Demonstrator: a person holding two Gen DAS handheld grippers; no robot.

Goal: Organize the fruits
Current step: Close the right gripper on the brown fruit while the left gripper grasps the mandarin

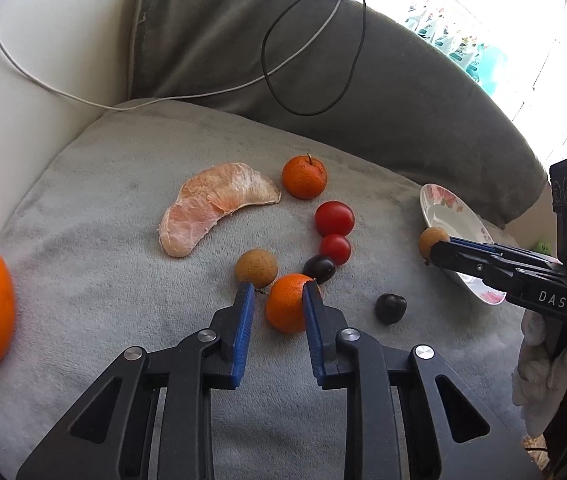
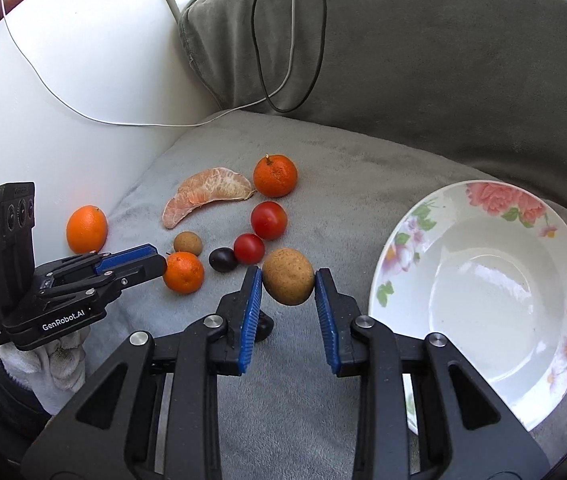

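Left claw clamped on small orange mandarin on grey plush cushion. Right claw grips brown round longan, lifted beside white floral bowl.

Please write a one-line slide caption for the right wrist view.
Right hand-held gripper holds a brown fruit beside the empty floral plate.

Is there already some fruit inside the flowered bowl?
No, the flowered bowl holds nothing; its white inside is bare in the right wrist view.
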